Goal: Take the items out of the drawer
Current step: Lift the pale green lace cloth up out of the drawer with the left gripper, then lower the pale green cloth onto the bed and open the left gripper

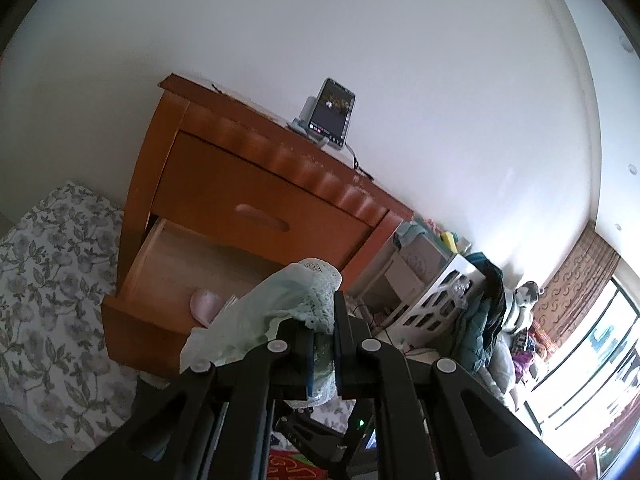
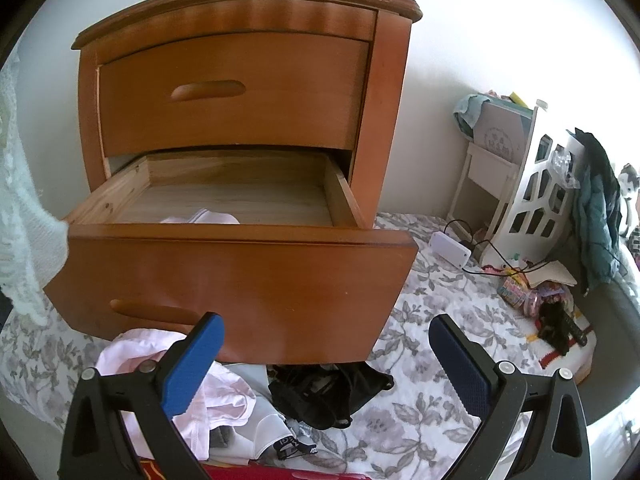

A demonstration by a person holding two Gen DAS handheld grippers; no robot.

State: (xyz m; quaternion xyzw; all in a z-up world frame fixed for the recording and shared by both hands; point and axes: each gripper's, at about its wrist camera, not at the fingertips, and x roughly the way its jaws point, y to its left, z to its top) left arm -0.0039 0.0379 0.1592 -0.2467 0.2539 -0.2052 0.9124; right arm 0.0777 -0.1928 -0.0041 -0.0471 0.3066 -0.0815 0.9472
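With our left gripper [image 1: 324,320] clamped on the mint lace garment [image 1: 288,300] and the right gripper [image 2: 326,344] gaping empty, its trailing hem may snag the drawer [image 2: 240,268].

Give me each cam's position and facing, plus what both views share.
Left wrist: on the left tool, tilted, facing the nightstand; its fingers pinch a mint lace garment.
Right wrist: on the right tool, open, facing the open lower drawer from the front.
Shared: nightstand, drawer, pink item inside, mint garment at the right view's left edge.
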